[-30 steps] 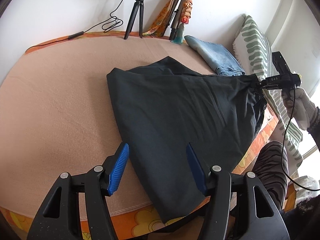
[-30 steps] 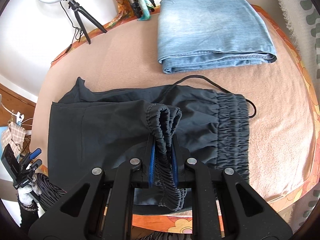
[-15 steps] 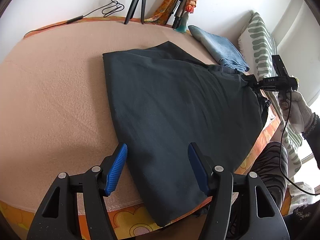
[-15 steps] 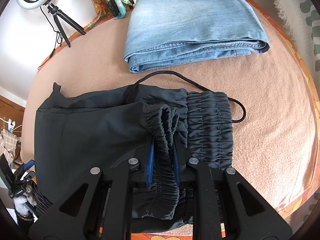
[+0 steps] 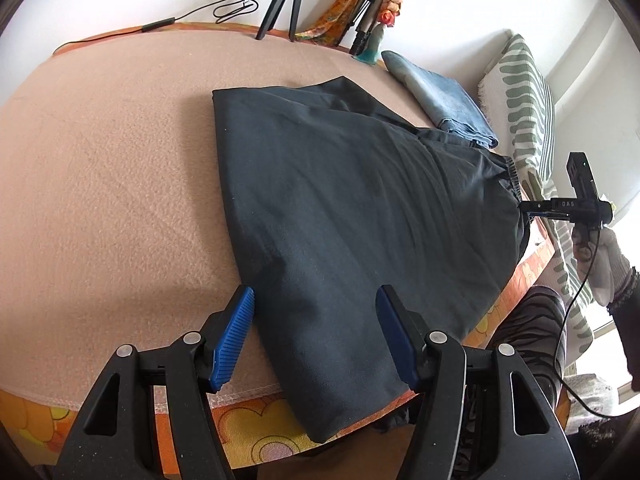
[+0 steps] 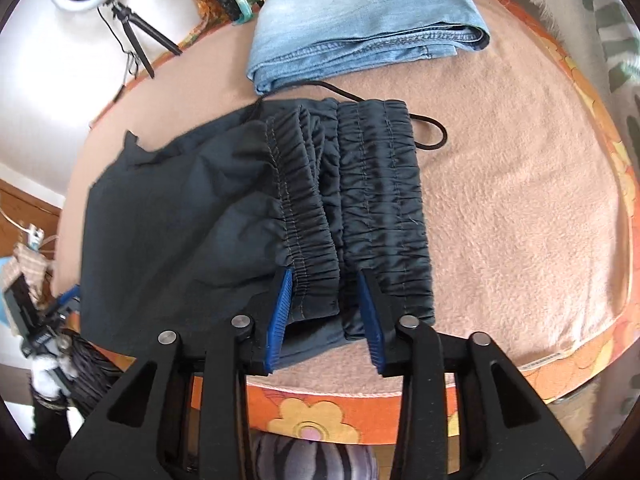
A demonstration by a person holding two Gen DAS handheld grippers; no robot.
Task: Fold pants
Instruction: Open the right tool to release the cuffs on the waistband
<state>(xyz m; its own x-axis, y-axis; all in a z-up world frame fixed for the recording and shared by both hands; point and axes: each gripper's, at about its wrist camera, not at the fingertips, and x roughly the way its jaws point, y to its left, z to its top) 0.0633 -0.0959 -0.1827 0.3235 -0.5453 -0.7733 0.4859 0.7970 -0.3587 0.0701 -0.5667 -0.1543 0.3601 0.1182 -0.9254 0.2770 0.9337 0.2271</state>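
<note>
The dark pants (image 5: 360, 208) lie spread across the pink blanket (image 5: 112, 184) that covers the bench, doubled lengthwise so that one leg rests on the other, with the leg ends hanging over the near edge in the left wrist view. In the right wrist view the gathered waistband (image 6: 380, 200) lies flat on the blanket in two bands side by side, the upper layer not quite squared onto the lower, and the drawstring (image 6: 432, 128) loops out beyond it toward the folded jeans (image 6: 360, 20), which sit apart at the back. The right gripper (image 6: 326, 312) is spread open, its blue fingers (image 6: 280, 312) straddling the near end of the waistband without pinching it. The left gripper (image 5: 316, 336) is likewise open, its fingers on either side of the leg end and above the cloth, holding nothing. So the first, lengthwise fold looks done and laid down. What appears left is to even up the waistband layers, tuck in the drawstring, and fold the pants across their length, leg ends toward waist, probably once or twice, into a compact stack.
</note>
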